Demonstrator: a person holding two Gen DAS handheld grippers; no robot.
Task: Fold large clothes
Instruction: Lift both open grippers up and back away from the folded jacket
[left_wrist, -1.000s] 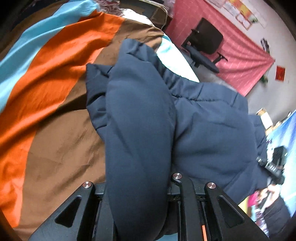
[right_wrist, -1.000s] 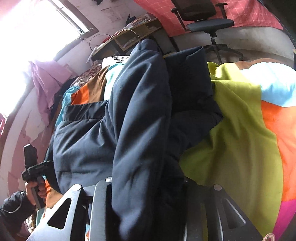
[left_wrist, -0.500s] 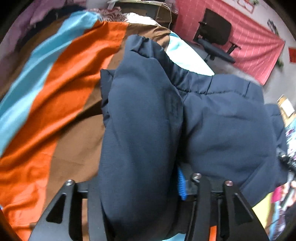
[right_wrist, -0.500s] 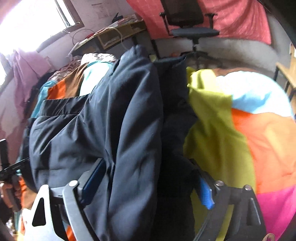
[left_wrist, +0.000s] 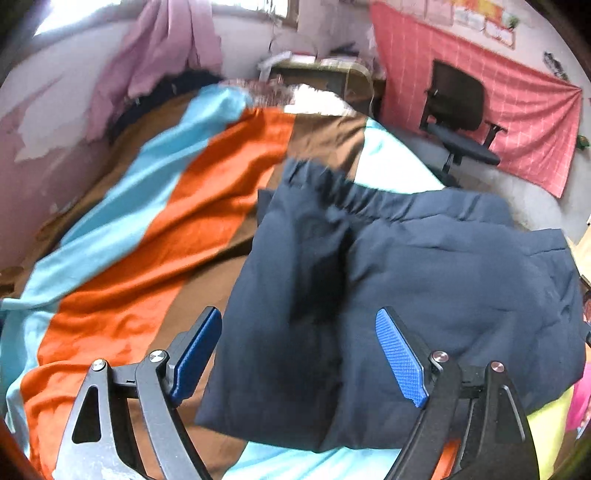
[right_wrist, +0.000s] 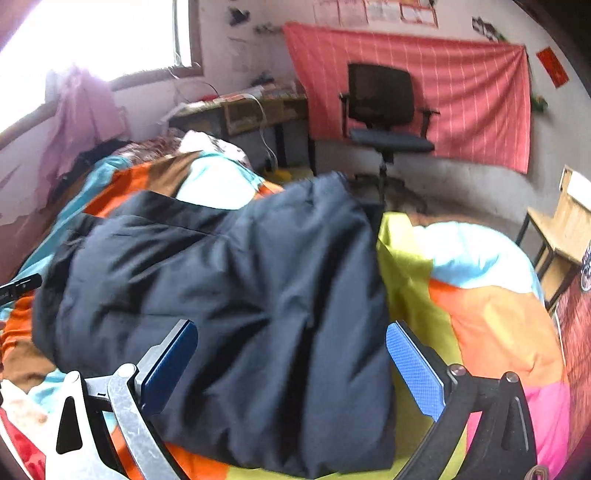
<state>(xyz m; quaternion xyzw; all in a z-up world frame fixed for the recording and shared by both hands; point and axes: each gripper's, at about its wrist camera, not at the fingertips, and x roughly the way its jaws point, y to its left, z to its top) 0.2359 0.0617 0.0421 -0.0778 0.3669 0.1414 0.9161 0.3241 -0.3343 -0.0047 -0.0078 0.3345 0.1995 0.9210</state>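
Observation:
A dark navy padded jacket (left_wrist: 424, 288) lies folded into a thick bundle on a bed with a striped cover (left_wrist: 166, 221). In the left wrist view my left gripper (left_wrist: 299, 354) stands open just in front of the jacket's near edge, blue pads wide apart, nothing between them. The right wrist view shows the same jacket (right_wrist: 240, 302) from the other side. My right gripper (right_wrist: 291, 362) is open too, its fingers spread on either side of the near fold without pinching it.
The colourful bed cover (right_wrist: 480, 295) spreads around the jacket. A black office chair (right_wrist: 384, 114) stands before a pink wall cloth (right_wrist: 461, 92). A cluttered desk (right_wrist: 251, 107) is behind the bed, a wooden stand (right_wrist: 561, 229) at right. Pink clothes (left_wrist: 166, 48) hang by the window.
Both grippers were shut on folds of the jacket a second ago. Both have opened, let the cloth drop onto the bed and pulled back. The jacket now lies flatter.

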